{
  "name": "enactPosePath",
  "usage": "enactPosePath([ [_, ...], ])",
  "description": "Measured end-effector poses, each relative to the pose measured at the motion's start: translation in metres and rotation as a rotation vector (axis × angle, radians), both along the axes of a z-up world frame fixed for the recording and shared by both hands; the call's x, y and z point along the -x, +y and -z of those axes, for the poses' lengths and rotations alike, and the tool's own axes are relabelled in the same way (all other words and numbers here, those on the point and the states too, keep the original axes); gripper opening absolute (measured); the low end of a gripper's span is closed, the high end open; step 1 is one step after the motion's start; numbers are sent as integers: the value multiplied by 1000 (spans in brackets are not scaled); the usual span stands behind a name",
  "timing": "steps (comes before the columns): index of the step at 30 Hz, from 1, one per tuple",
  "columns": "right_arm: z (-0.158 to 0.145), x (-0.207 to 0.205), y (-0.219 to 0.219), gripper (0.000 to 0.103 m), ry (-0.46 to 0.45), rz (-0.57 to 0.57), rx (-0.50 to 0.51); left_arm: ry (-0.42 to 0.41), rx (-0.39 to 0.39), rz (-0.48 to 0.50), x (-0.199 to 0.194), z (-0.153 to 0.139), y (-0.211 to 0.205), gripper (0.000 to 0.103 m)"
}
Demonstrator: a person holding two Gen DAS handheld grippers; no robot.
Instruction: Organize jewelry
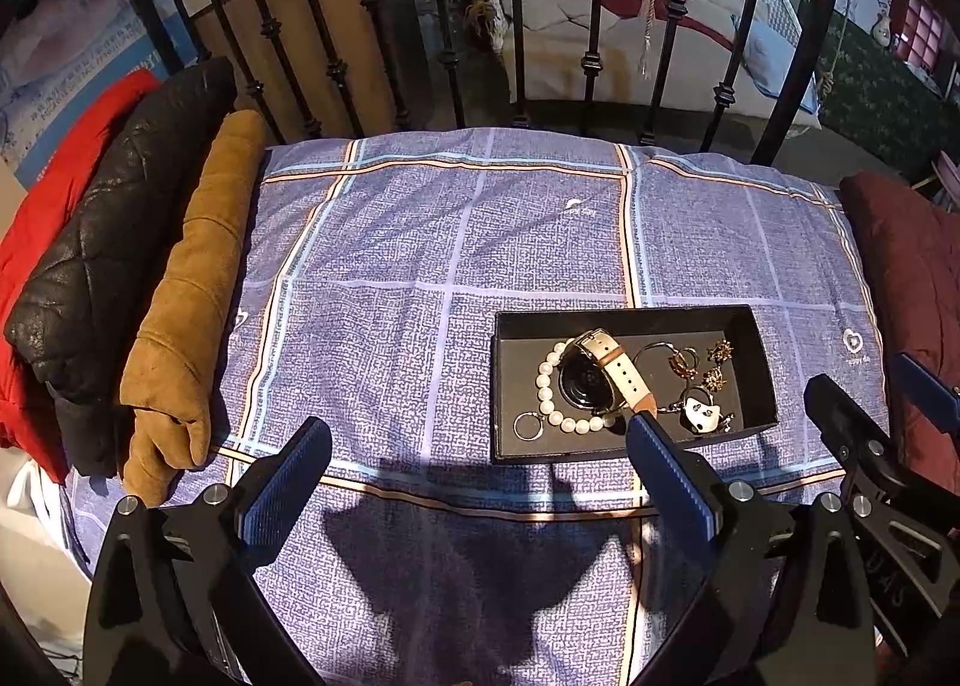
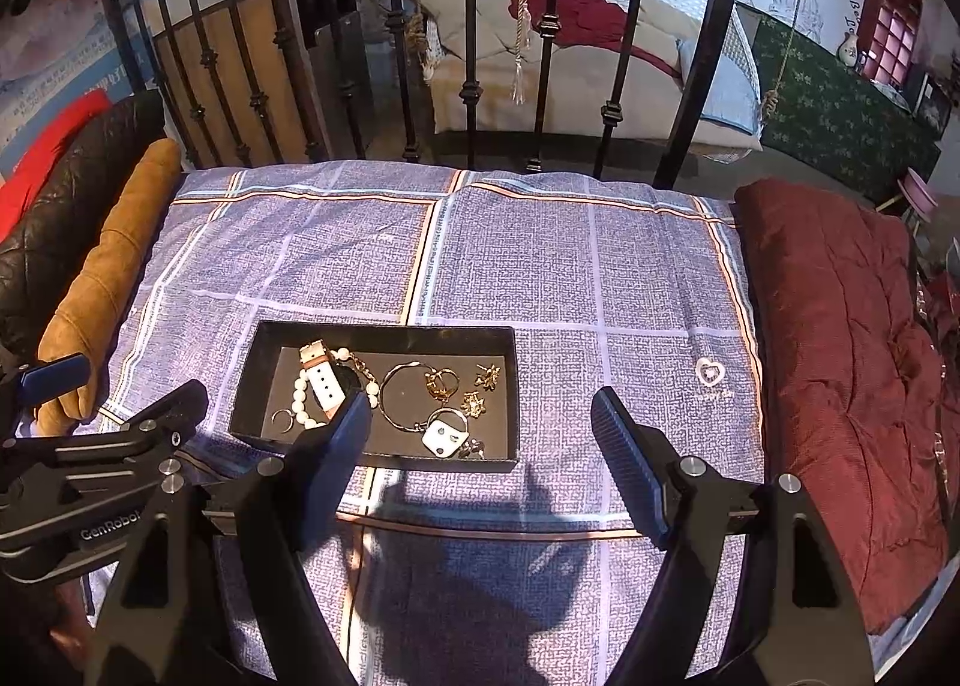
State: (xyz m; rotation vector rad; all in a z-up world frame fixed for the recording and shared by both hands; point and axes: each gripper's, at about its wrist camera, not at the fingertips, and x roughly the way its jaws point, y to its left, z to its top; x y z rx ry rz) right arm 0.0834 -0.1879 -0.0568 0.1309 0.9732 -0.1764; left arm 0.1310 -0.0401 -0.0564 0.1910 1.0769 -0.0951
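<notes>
A black shallow box (image 1: 762, 374) lies on the purple checked bedsheet (image 1: 420, 242); it also shows in the right wrist view (image 2: 252, 380). In it lie a watch with a beige strap (image 1: 591, 377), a pearl bracelet (image 1: 549, 386), a silver ring (image 1: 528, 425), gold earrings (image 1: 717, 365) and a white heart charm (image 1: 702, 413). My left gripper (image 1: 480, 476) is open and empty, held above the sheet near the box's front left. My right gripper (image 2: 480, 446) is open and empty, above the box's front right corner.
Folded black, brown and red coats (image 1: 120, 278) lie along the left of the bed. A dark red quilt (image 2: 840, 338) lies along the right. A black iron bed rail (image 1: 516, 26) stands behind the sheet.
</notes>
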Motion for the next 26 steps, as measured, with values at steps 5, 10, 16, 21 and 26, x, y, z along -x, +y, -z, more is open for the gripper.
enactPosePath([
  [5, 0, -1, 0, 76, 1, -3, 3, 0, 0, 0, -1, 1, 1, 97],
  [10, 1, -1, 0, 76, 1, -1, 4, -4, -8, 6, -2, 2, 0, 97],
  [16, 2, -1, -2, 76, 1, 5, 3, -68, 13, -5, 4, -6, 0, 95],
  [21, 1, 0, -3, 76, 1, 6, 2, -30, -13, -3, 1, -3, 0, 97],
  [26, -1, 2, -2, 76, -2, 5, 0, -3, 24, -53, 1, -3, 10, 97],
])
